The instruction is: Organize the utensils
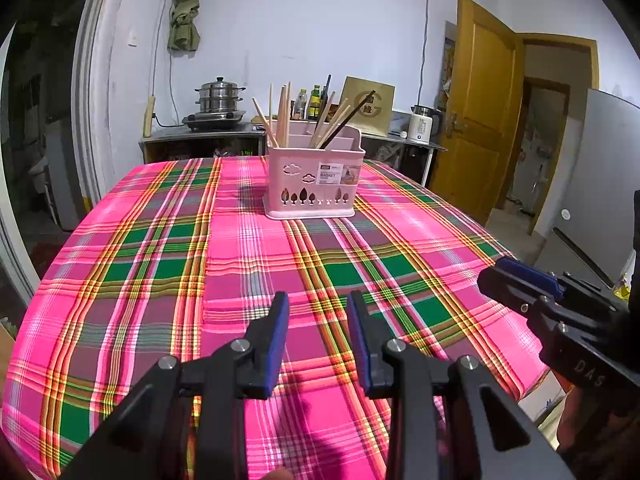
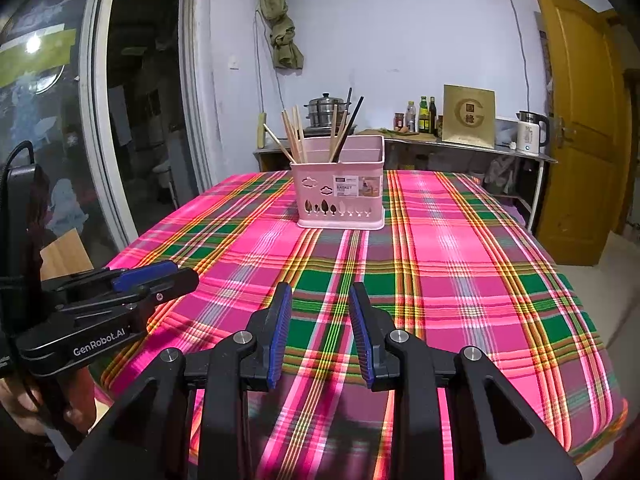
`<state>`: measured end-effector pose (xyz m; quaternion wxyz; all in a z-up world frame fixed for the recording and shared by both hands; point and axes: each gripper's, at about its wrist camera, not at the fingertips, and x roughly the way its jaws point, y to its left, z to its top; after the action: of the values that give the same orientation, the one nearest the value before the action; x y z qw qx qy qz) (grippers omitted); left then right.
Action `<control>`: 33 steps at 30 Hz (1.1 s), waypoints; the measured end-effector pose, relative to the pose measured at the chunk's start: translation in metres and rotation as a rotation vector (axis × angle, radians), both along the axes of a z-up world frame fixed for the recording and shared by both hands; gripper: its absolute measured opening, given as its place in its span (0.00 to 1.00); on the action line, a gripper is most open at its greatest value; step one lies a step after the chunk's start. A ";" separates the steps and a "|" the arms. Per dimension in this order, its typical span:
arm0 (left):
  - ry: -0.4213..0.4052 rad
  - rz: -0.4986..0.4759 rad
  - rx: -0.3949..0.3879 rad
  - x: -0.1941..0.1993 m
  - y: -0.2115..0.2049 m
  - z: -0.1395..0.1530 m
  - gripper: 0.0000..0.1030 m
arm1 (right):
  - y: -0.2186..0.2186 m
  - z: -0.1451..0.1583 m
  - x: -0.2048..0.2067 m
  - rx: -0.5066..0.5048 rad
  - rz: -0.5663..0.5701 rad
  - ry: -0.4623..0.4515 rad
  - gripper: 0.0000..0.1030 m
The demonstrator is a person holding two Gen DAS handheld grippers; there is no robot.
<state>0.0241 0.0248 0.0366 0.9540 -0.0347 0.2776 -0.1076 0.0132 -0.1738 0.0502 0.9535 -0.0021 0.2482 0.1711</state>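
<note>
Both hand-held grippers, left (image 1: 318, 308) and right (image 2: 320, 300), hover part open and empty over our near bench (image 2: 460, 280). Chopsticks (image 2: 296, 136) stand in the far pink basket (image 2: 340, 196); we should approach them from above, slowly.

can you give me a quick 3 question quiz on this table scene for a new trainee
1. True or false: the left gripper is holding a chopstick.
2. Where are the chopsticks? A) flat on the tablecloth B) upright in the pink basket C) on the counter
3. Fill in: between the fingers of the right gripper there is ____.

Key
1. False; its jaws stand apart, empty.
2. B
3. nothing; only the plaid tablecloth shows through.
</note>
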 end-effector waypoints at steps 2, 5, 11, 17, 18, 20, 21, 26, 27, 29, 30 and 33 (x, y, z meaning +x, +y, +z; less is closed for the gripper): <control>0.000 0.000 0.001 0.000 0.000 0.000 0.30 | 0.000 0.000 0.000 0.000 0.000 -0.001 0.29; 0.000 -0.002 0.001 0.000 0.000 0.000 0.30 | 0.000 0.000 0.000 0.000 0.001 0.000 0.29; 0.002 -0.003 0.002 0.000 0.000 -0.001 0.30 | 0.000 -0.001 0.000 -0.002 0.000 0.002 0.29; 0.002 -0.004 0.000 0.000 0.000 -0.001 0.30 | 0.000 -0.001 -0.001 -0.004 0.000 0.001 0.29; 0.002 -0.005 -0.001 0.000 0.000 -0.001 0.30 | 0.000 -0.001 -0.001 -0.003 0.000 0.002 0.29; 0.000 -0.005 0.002 -0.001 0.000 -0.001 0.30 | 0.000 -0.001 -0.001 -0.002 0.000 0.002 0.29; 0.000 -0.005 0.005 -0.001 0.000 -0.001 0.30 | 0.001 -0.001 -0.001 -0.003 0.000 0.002 0.29; -0.001 -0.005 0.006 -0.001 -0.001 -0.001 0.30 | 0.000 -0.001 -0.001 -0.002 0.000 0.001 0.29; 0.000 -0.005 0.005 -0.001 -0.001 -0.001 0.30 | 0.000 -0.001 -0.001 -0.002 0.000 0.001 0.29; -0.001 -0.004 0.006 -0.001 -0.001 -0.001 0.30 | 0.000 -0.001 -0.001 -0.003 0.000 0.001 0.29; 0.000 -0.006 0.005 -0.001 -0.001 -0.001 0.30 | 0.000 -0.001 -0.001 -0.003 0.000 0.002 0.29; 0.001 -0.009 0.002 -0.002 -0.002 -0.001 0.30 | 0.000 -0.001 -0.001 -0.003 0.000 0.001 0.29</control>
<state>0.0225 0.0232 0.0360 0.9533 -0.0327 0.2785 -0.1118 0.0117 -0.1735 0.0491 0.9533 -0.0035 0.2491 0.1709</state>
